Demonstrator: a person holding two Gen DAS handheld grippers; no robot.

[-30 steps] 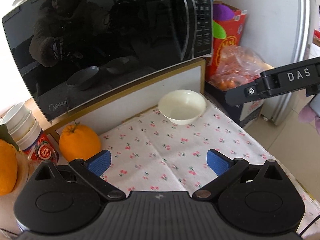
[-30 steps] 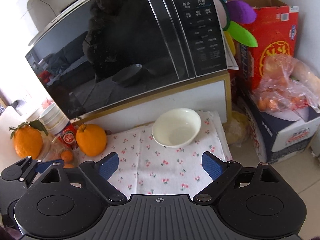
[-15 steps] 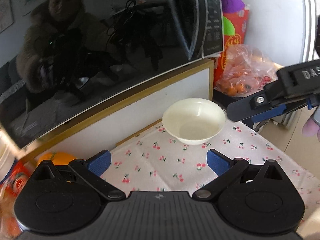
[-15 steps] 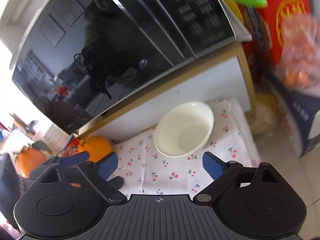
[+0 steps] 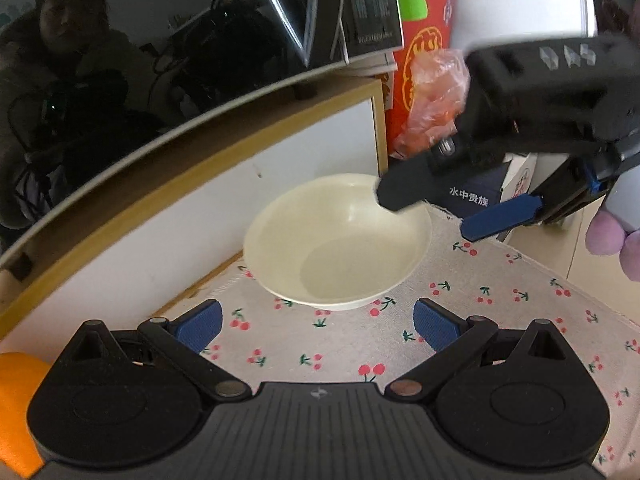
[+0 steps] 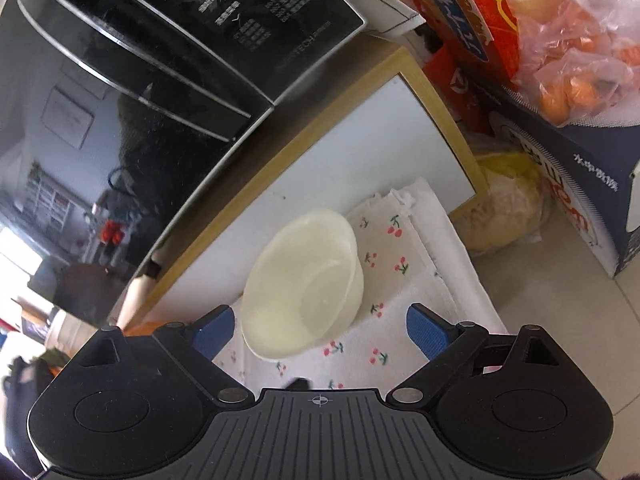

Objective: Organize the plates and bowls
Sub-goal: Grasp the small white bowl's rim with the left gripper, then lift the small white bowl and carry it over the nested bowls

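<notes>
A cream bowl [image 5: 338,240] sits empty on the cherry-print cloth [image 5: 500,288], close to the white cabinet front. My left gripper [image 5: 316,322] is open, just short of the bowl's near rim. My right gripper [image 6: 318,326] is open and tilted, and the bowl [image 6: 304,280] lies between its blue pads, nearer the left pad [image 6: 212,330]. In the left wrist view the right gripper [image 5: 440,210] reaches in from the right, with one finger over the bowl's far right rim and the other outside it.
A black microwave [image 5: 180,40] stands on the wood-edged cabinet [image 5: 280,152] right behind the bowl. A red box [image 6: 460,16], a bag of oranges [image 6: 576,60] and a dark carton [image 6: 580,184] stand to the right. An orange [image 5: 16,396] lies at the left.
Both grippers have moved in toward the bowl. The right gripper has tilted and now straddles the bowl's rim. Both stay open.
</notes>
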